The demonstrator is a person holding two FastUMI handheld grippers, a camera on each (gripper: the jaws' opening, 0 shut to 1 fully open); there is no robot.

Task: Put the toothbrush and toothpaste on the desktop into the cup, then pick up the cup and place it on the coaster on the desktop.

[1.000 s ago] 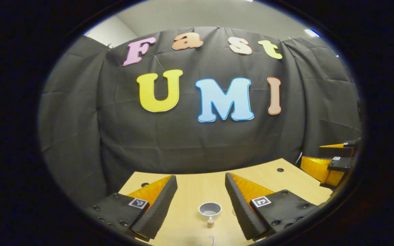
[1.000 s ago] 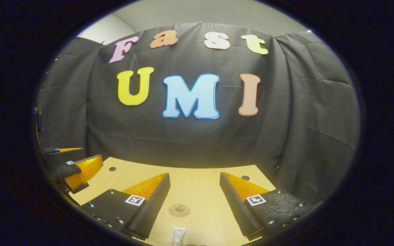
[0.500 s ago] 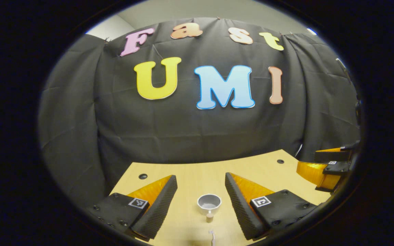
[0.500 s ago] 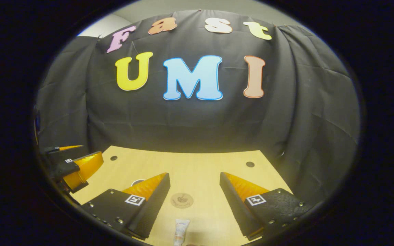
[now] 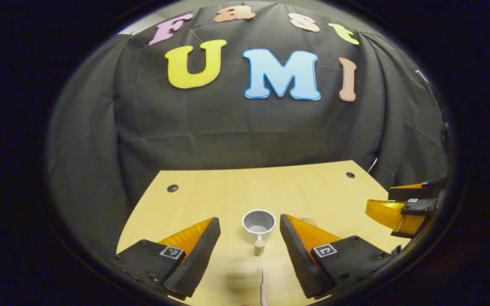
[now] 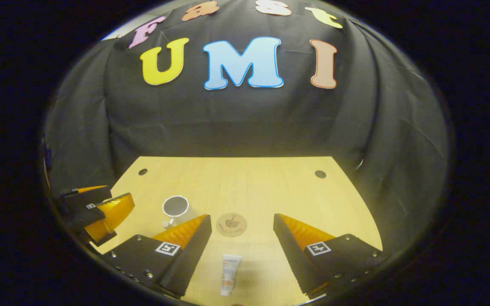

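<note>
In the left gripper view a grey cup point(image 5: 258, 221) with a white rim stands upright on the wooden desktop point(image 5: 211, 191). A short peg-like piece point(image 5: 259, 246) sits just in front of it. A white toothbrush point(image 5: 263, 287) lies nearer still, along the view's bottom edge. My left gripper point(image 5: 249, 222) is open, above and short of them. In the right gripper view a white toothpaste tube point(image 6: 230, 267) lies between my open right gripper's point(image 6: 242, 221) fingers, with the round brown coaster point(image 6: 231, 224) just beyond. The cup point(image 6: 175, 207) stands left of the coaster.
The left gripper point(image 6: 96, 208) shows at the far left of the right gripper view, the right gripper point(image 5: 402, 208) at the far right of the left gripper view. Small round holes point(image 5: 172, 188) point(image 6: 320, 174) mark the desktop's far corners. The black cloth wall closes the back.
Both views have tipped downward, so more desktop shows. The cup, toothbrush, toothpaste and coaster sit higher in the views. Both grippers have stayed open.
</note>
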